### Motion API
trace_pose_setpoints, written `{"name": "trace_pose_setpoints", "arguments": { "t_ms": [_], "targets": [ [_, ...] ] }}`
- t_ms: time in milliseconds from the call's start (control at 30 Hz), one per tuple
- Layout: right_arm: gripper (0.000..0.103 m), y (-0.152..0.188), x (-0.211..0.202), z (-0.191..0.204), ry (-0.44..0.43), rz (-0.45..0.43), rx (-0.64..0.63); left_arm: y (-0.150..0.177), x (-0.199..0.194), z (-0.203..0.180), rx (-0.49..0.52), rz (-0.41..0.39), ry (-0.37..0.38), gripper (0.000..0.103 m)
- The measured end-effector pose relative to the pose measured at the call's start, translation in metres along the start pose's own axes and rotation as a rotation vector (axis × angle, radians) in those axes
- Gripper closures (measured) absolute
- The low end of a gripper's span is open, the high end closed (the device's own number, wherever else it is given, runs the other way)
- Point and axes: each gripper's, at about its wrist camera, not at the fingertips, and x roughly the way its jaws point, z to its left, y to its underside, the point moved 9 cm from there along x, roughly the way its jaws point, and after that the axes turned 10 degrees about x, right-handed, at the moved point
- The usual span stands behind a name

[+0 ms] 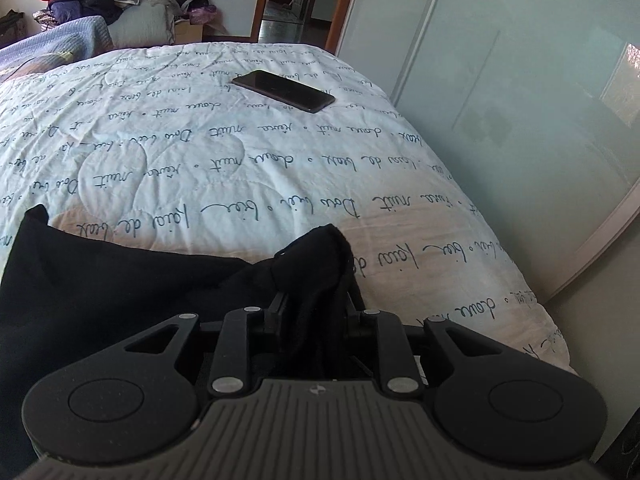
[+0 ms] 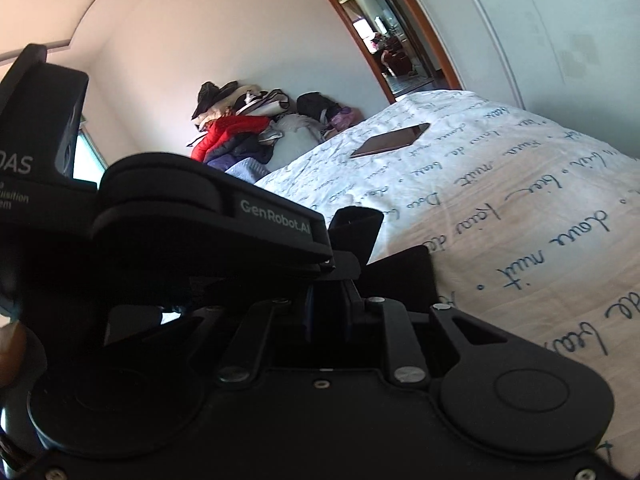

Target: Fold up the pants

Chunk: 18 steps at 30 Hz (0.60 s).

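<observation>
Left tool (image 1: 310, 280): my jaws barely parted, black pants (image 1: 120, 292) bunched between.
Right tool (image 2: 328, 280): nearly closed; hold unclear.
Risk: pants slipping onto bed (image 1: 240, 168), unfolding.

Open bedspread (image 1: 240, 184) ahead, only a phone (image 1: 284, 91) far off, wardrobe door (image 1: 500, 100) alongside.

Pants (image 1: 120, 280): black cloth, matt, soft, finely knit. Bedspread (image 1: 240, 168): pale quilted cotton-like cloth, matt, stitched curves, printed script. Phone (image 1: 283, 90): glossy dark glass face. Left gripper (image 1: 314, 300): matt black plastic, finely textured, bright metal pivot pins, ribbed grey top. Wardrobe door (image 1: 500, 100): smooth frosted glass, faint sheen. Door frame (image 1: 340, 4): varnished brown wood.
</observation>
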Motion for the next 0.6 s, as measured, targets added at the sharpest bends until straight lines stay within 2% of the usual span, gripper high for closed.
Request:
{"name": "trace_pose_setpoints", "arguments": {
  "t_ms": [67, 167, 233, 267, 300, 367, 400, 467, 500, 533, 600],
  "targets": [
    [0.085, -0.003, -0.001, -0.015, 0.012, 0.006, 0.077, 0.001, 0.006, -0.005, -0.011, 0.017, 0.052, 0.069],
    [0.074, -0.011, -0.02, -0.038, 0.101, -0.06, 0.091, -0.002, -0.01, -0.01, -0.008, -0.011, 0.185, 0.068],
    [0.073, -0.02, -0.04, -0.051, 0.163, -0.132, 0.096, -0.007, -0.028, 0.0, 0.011, -0.068, 0.175, 0.063],
    [0.073, -0.023, -0.048, -0.054, 0.17, -0.158, 0.1, -0.008, -0.036, 0.009, 0.032, -0.092, 0.134, 0.053],
    [0.073, -0.026, -0.054, -0.053, 0.162, -0.172, 0.098, -0.009, -0.042, 0.021, 0.068, -0.101, 0.06, 0.039],
    [0.073, -0.027, -0.057, -0.041, 0.12, -0.157, 0.058, -0.007, -0.048, 0.045, 0.165, -0.113, -0.113, 0.028],
    [0.072, -0.025, -0.055, -0.032, 0.092, -0.129, 0.029, -0.001, -0.051, 0.058, 0.229, -0.116, -0.213, 0.028],
    [0.062, -0.013, -0.047, -0.01, 0.023, -0.054, -0.045, 0.013, -0.055, 0.082, 0.329, -0.098, -0.382, 0.028],
    [0.055, -0.005, -0.043, -0.001, 0.001, -0.02, -0.094, 0.021, -0.058, 0.095, 0.347, -0.093, -0.432, 0.028],
    [0.054, 0.004, -0.039, 0.008, -0.004, 0.013, -0.151, 0.029, -0.061, 0.107, 0.344, -0.089, -0.454, 0.028],
    [0.054, 0.019, -0.033, 0.016, 0.041, 0.045, -0.242, 0.042, -0.062, 0.127, 0.301, -0.058, -0.463, 0.027]
  ]
}}
